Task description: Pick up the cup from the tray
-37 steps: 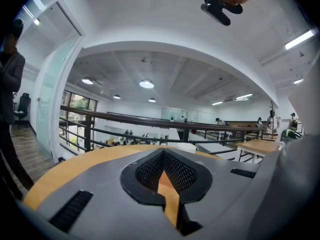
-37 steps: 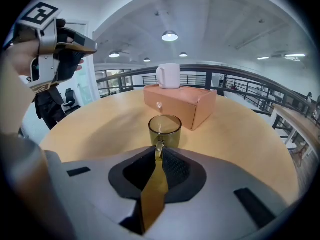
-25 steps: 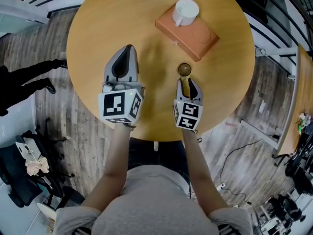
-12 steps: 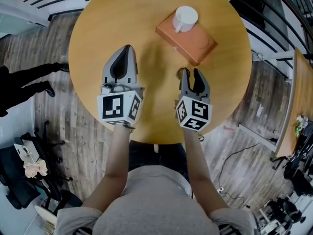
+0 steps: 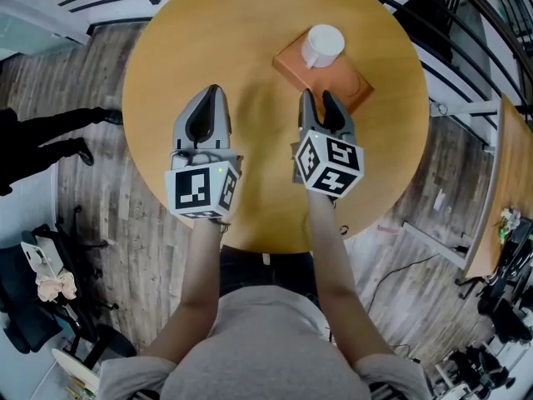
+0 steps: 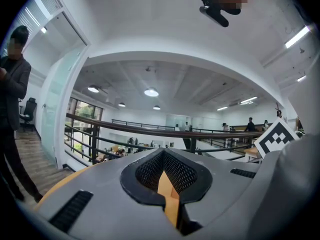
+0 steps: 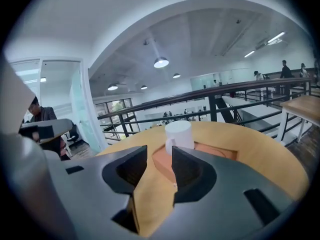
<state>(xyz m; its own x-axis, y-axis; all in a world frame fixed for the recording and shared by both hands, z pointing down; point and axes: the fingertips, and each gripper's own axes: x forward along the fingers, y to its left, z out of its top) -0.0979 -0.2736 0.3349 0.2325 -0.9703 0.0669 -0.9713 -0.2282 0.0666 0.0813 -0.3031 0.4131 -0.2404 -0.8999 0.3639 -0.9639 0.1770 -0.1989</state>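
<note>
Change, right: the right hand-held gripper (image 5: 317, 98) has moved up the frame from the lower middle of the desk (image 5: 250, 32). In the head view its tips now overlap the lower-left edge of the tray (image 5: 348, 80), and its marker cube looks larger than before.
Change, left: the left hand-held gripper (image 5: 213, 92) sits in almost the same spot, left of centre.
Right jaws: apart in the right gripper view (image 7: 159, 154), just opened a little further, with nothing between them; the cup (image 7: 178, 133) shows beyond the gap and clear of both pads.
Left jaws: together, tips meeting in the left gripper view (image 6: 163, 153), holding nothing.
Cup: a plain white cylinder (image 5: 321, 44), upright on the upper-left end of the tray as before. Its handle points to the lower left in the head view, towards the right hand-held gripper.
Tray: an orange-brown rectangle (image 7: 220, 151) set at an angle in the desk's upper right, with a round recess at its bare lower-right end.
Edges: the desk (image 7: 265, 159) is round and wooden, and the tray's right corner lies near its rim.
Open room: bare wood lies left of the tray and between the two hand-held grippers.
Surroundings: plank floor around the desk, dark railings along the top, and a person in dark clothes (image 5: 50, 136) at the left edge.
</note>
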